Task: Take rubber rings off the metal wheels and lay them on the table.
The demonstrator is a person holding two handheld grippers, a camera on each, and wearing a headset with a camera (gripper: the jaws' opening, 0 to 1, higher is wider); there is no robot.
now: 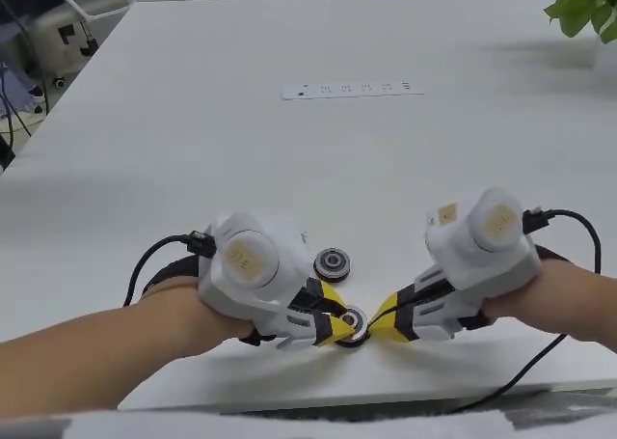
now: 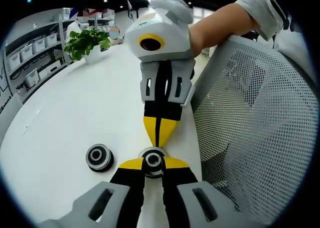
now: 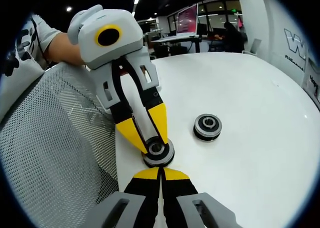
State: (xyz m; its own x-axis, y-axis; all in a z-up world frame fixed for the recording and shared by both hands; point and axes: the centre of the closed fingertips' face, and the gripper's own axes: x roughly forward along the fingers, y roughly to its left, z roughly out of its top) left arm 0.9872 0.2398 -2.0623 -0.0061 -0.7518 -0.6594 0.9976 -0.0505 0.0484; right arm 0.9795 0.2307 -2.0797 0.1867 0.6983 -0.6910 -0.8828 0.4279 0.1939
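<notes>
My left gripper (image 2: 152, 164) clamps the small metal wheel (image 2: 153, 159) at the white table's (image 1: 289, 150) near edge. My right gripper (image 3: 161, 172), jaws pressed together, meets it head-on from the opposite side, possibly nipping its black rubber ring (image 3: 170, 154).

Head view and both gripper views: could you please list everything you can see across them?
held wheel: one, silver and dark, table's near edge, between the grippers.
loose wheel: one, silver and dark, just beyond it.
power strip: one, white, mid-table.
plant: one, green, far right corner.
mesh chair back: one, grey, beside the near edge.
table: one, white.
left gripper: white, yellow-tipped jaws closed around the held wheel.
right gripper: same colours, jaws shut, tips at that wheel's rim.
forearms: two, behind the grippers.
</notes>
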